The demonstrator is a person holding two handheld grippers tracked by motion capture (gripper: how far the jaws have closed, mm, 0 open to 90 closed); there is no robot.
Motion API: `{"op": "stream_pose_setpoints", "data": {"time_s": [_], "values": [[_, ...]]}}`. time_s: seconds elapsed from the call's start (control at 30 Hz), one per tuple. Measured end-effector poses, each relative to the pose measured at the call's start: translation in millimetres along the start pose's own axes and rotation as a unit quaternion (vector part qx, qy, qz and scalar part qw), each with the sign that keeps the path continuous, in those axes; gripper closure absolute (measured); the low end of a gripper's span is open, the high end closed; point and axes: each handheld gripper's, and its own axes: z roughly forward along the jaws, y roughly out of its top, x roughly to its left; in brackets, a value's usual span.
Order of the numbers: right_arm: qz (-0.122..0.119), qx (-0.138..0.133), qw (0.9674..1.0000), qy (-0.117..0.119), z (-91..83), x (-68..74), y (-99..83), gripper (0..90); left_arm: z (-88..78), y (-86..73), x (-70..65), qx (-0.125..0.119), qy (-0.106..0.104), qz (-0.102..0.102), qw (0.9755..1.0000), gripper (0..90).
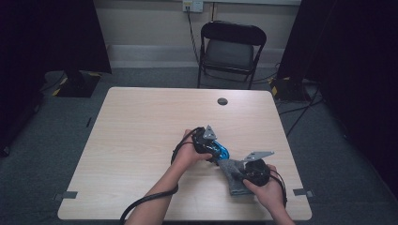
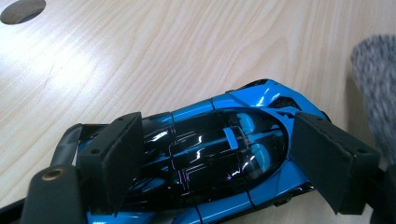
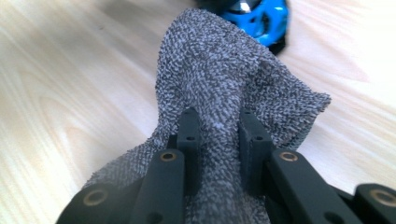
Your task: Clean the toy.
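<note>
High view: my left fingers (image 1: 217,151) straddle the blue toy car (image 1: 220,150) at the middle of the frame, on the worktop (image 1: 141,140); my right fingers (image 1: 240,171), lower right of centre, pinch the grey cloth (image 1: 233,174), which reaches up to the car.
Left gripper view: fingers spread either side of the car's roof (image 2: 210,154); I cannot tell whether the pads press it. Cloth edge (image 2: 376,88) at the right of the frame.
Right gripper view: fingers (image 3: 219,140) pressed together on a fold of cloth (image 3: 219,79); the car (image 3: 257,18) sits at the top edge.
Progress: car steadied, cloth gripped and brought beside it; wiping the body seems barely begun.
</note>
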Motion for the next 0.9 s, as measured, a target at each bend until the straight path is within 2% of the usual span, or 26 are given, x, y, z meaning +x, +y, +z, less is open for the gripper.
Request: {"op": "stream_pose_setpoints", "data": {"time_s": [0.27, 0.63, 0.8, 0.9], "values": [[0.031, -0.013, 0.9993, -0.014, -4.6, -19.2, -0.1, 74.1, -0.2, -0.2, 0.2, 0.000, 0.001, 0.001, 1.0000, 17.9], [0.062, -0.005, 0.9962, -0.061, 2.8, -46.0, 0.4, 74.1, -0.2, -0.7, 0.4, -0.002, 0.000, 0.003, 1.0000, 17.9], [0.065, 0.001, 0.9944, -0.083, 8.1, -49.4, 3.8, 74.0, -0.2, -1.1, 0.4, -0.004, 0.000, 0.003, 1.0000, 17.9], [0.059, 0.005, 0.9941, -0.091, 12.9, -49.0, 4.7, 74.0, -0.2, -1.0, 0.4, -0.004, 0.000, 0.003, 1.0000, 17.9]]}}
